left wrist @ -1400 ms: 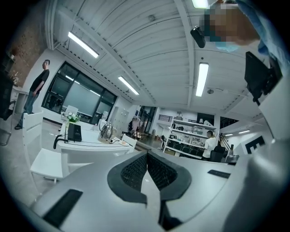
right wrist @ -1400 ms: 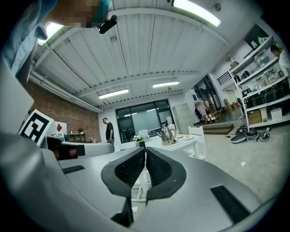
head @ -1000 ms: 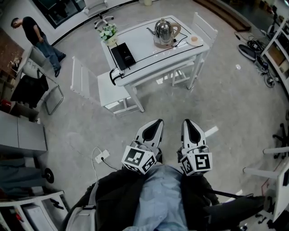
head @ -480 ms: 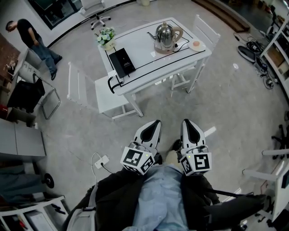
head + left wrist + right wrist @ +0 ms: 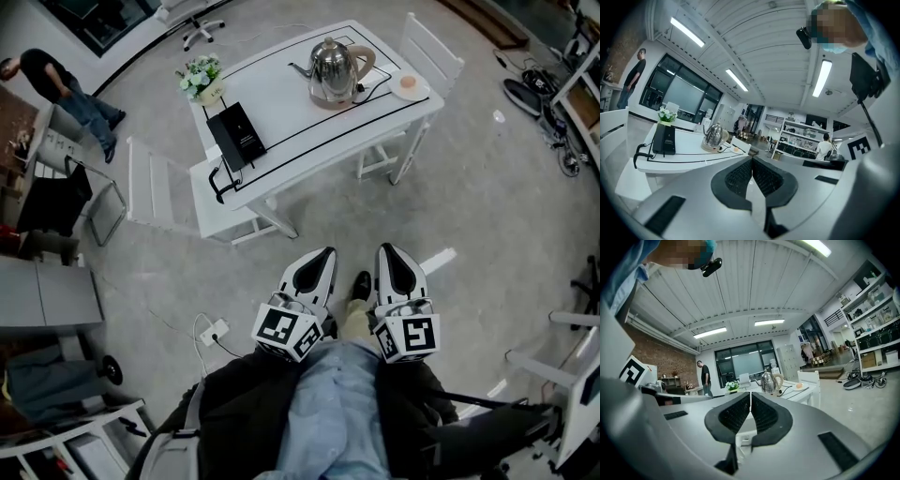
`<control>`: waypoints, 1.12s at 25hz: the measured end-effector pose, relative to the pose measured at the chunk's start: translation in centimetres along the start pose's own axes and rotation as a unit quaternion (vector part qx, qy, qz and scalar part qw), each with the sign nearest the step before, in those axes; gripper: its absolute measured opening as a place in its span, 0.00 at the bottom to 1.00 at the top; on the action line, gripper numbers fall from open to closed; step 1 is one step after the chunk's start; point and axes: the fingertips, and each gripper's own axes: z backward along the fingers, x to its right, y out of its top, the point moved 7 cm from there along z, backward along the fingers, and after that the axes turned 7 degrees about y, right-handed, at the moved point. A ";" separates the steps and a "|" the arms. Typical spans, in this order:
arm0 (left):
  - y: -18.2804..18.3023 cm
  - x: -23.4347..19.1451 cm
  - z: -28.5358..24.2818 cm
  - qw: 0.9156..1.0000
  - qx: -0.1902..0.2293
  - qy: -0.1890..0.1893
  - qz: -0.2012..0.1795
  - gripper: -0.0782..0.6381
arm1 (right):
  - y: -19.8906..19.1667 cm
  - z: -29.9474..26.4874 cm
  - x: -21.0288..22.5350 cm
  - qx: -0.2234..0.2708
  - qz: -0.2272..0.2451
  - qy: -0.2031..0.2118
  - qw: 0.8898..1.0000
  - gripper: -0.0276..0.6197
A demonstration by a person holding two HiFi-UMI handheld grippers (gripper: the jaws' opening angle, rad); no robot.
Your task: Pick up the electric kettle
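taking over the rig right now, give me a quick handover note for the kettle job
Left gripper: jaws shut, empty.
Right gripper: jaws shut, empty.
Both are held side by side in front of the body, pointing toward the table, well short of it.
Kettle: upright on its base near the table's right end in the head view, handle facing right.
Done: nothing grasped yet.
Left: walk up, open the jaws, grip the handle, lift.

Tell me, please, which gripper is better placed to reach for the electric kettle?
Right, probably. The left gripper and right gripper are both shut, empty, short of the table. The electric kettle turns its handle rightward and sits nearly in line with the right jaws.
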 end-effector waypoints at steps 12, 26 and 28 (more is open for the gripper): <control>4.4 2.0 -10.4 0.999 0.018 0.003 -0.029 0.12 | 4.9 -5.6 8.8 0.021 0.013 0.017 1.000 0.07; 6.3 0.7 -14.5 0.997 0.034 0.057 -0.034 0.12 | 6.5 -11.2 12.1 0.021 0.003 0.078 0.997 0.07; 6.2 0.0 -14.7 0.997 0.036 0.066 -0.031 0.12 | 6.2 -12.0 12.1 0.015 0.003 0.085 0.996 0.07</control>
